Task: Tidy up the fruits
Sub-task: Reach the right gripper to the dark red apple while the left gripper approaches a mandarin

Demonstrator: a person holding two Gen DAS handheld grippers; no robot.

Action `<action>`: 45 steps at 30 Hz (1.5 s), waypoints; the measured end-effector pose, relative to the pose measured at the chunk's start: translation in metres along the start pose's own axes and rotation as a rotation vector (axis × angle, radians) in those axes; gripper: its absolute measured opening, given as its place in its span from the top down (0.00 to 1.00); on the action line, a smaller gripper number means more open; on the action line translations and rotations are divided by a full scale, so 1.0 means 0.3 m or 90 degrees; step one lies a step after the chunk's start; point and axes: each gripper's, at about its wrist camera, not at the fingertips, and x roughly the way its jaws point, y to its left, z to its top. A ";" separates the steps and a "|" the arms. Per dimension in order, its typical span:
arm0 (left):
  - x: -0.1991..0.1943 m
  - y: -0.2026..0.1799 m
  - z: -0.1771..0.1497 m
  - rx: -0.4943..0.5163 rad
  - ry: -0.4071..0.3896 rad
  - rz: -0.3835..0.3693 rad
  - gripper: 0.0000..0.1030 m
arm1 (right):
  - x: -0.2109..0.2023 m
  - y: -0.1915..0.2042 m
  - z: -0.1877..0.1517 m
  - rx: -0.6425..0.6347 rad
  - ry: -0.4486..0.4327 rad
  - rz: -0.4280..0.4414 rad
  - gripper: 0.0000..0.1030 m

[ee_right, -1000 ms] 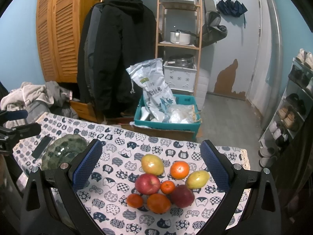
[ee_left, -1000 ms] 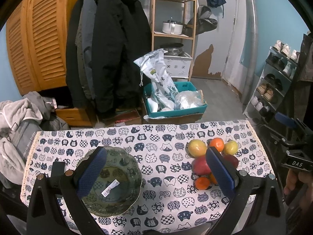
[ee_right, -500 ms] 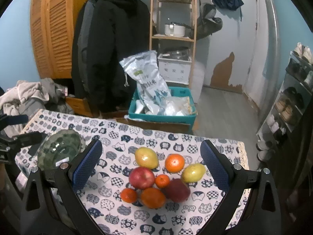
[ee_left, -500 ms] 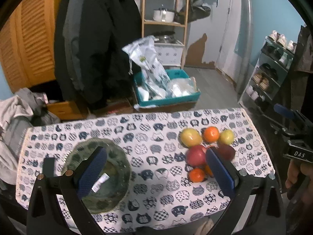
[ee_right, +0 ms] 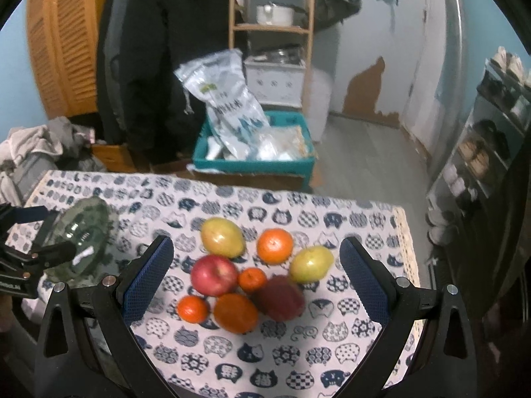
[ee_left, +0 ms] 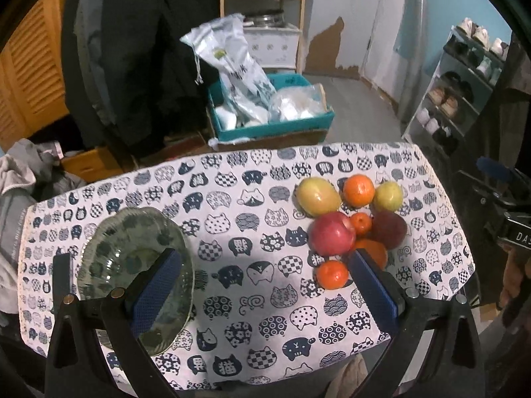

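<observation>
A cluster of fruit lies on the right of the cat-print tablecloth (ee_left: 252, 179): a red apple (ee_left: 332, 233), a yellow-green pear (ee_left: 317, 195), an orange (ee_left: 359, 189), a yellow fruit (ee_left: 387, 196), a dark red fruit (ee_left: 388, 229) and small tangerines (ee_left: 332, 274). A green glass bowl (ee_left: 122, 248) sits at the left, empty. My left gripper (ee_left: 265, 285) is open above the cloth between bowl and fruit. My right gripper (ee_right: 255, 278) is open above the fruit; the apple (ee_right: 214, 274) and bowl (ee_right: 81, 232) show there too.
A black phone (ee_left: 63, 273) lies left of the bowl. Beyond the table's far edge are a teal crate of bags (ee_left: 268, 106), hanging coats (ee_left: 139, 43), a wooden shelf (ee_left: 265, 16), clothes at the left (ee_left: 20, 179) and a shoe rack (ee_left: 464, 86) at the right.
Both grippers have moved forward and tilted down toward the table, so fruit and bowl look larger and nearer. Both stay open. Nothing on the table has moved.
</observation>
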 end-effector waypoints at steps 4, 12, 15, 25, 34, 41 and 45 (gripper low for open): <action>0.067 -0.013 0.004 0.004 0.018 0.015 0.01 | 0.053 -0.048 -0.031 0.023 0.029 -0.006 0.04; 0.221 -0.055 -0.020 0.017 0.095 0.004 0.01 | 0.188 -0.120 -0.098 0.054 0.106 -0.014 0.04; 0.263 -0.066 -0.017 0.017 0.107 0.001 0.01 | 0.242 -0.133 -0.122 0.058 0.131 -0.014 0.04; 0.400 -0.074 -0.018 -0.003 0.162 -0.017 0.01 | 0.434 -0.166 -0.200 0.079 0.213 0.005 0.04; 0.472 -0.100 -0.035 -0.005 0.187 -0.036 0.01 | 0.547 -0.181 -0.265 0.081 0.265 0.004 0.09; 0.502 -0.150 -0.058 0.009 0.207 -0.064 0.01 | 0.608 -0.182 -0.317 0.099 0.302 0.040 0.20; 0.519 -0.186 -0.081 0.026 0.221 -0.073 0.01 | 0.612 -0.173 -0.320 0.095 0.298 0.054 0.27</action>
